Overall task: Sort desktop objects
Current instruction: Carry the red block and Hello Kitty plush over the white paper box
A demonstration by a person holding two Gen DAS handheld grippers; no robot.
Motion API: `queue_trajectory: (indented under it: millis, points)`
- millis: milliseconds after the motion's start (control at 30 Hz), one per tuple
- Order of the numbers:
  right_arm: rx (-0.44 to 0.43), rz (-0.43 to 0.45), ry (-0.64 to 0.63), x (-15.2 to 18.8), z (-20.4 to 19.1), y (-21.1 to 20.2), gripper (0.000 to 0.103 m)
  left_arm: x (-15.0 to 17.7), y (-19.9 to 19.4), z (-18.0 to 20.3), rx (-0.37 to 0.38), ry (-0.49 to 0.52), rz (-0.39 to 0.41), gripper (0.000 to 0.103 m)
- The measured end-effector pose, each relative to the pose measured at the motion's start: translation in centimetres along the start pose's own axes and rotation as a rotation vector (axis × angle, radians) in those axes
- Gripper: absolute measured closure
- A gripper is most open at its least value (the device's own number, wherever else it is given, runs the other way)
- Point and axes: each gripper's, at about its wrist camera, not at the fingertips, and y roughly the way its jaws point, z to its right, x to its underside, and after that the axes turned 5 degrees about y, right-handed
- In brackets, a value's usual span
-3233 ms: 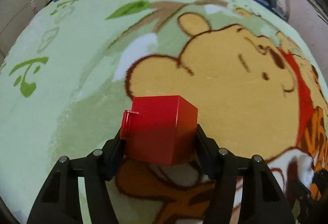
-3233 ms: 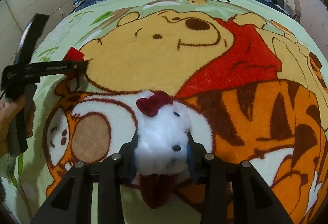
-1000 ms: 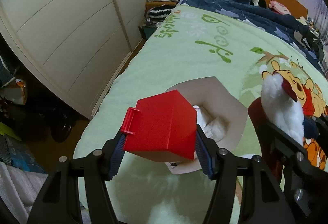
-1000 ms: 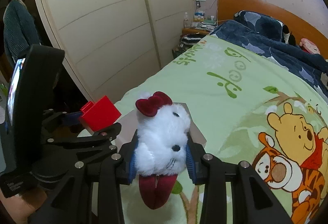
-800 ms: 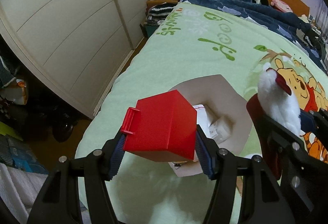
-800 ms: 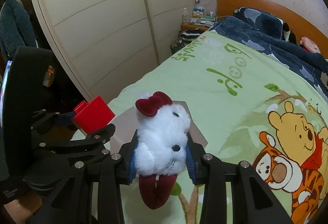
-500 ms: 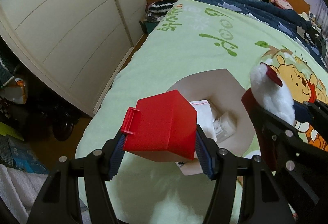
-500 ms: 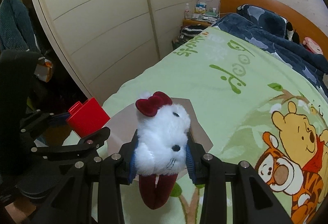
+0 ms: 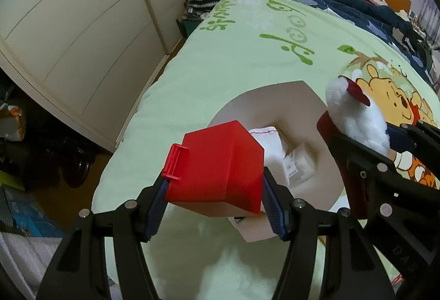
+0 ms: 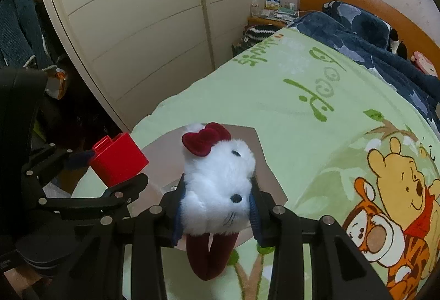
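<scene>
Both claws loaded. Left gripper (image 9: pixel 216 197) is clamped on the red box (image 9: pixel 217 165), blue pads pressed on its two sides, clasp tab facing 9 o'clock. Right gripper (image 10: pixel 216 208) squeezes the white plush toy (image 10: pixel 217 187) at the head, red bow at 12 o'clock, dark red legs dangling toward 6 o'clock below the jaws.

Both loads hang above the beige tray (image 9: pixel 299 107) sitting on the green cartoon blanket (image 9: pixel 247 52) near the bed's edge. In the left wrist view the tray fills centre frame; the box hides its 8 o'clock part, and the plush with the right gripper comes in from 3 o'clock.

Progress: tray is not empty. A white cloth item (image 9: pixel 268 140) and a small labelled packet (image 9: pixel 298 165) already lie inside, so I read some sorting as done. Box and plush are picked and at the drop zone but not released yet. Left to do: lower, let go of both, clear out. Can't tell whether more loose objects remain elsewhere on the bed.
</scene>
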Motion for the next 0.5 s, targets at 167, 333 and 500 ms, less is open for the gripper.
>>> queue_trajectory:
  millis: [167, 333, 500]
  points:
    - [0.002, -0.018, -0.012, 0.0, 0.1, 0.8, 0.065, -0.1, 0.9, 0.2, 0.007, 0.023, -0.009, 0.04]
    - [-0.002, -0.036, -0.016, 0.0, 0.3, 1.4, 0.065, -0.3, 1.7, 0.3, 0.014, 0.038, -0.022, 0.04]
    - [-0.014, -0.072, -0.021, 0.0, 0.6, 2.3, 0.065, -0.3, 2.5, 0.6, 0.021, 0.059, -0.045, 0.04]
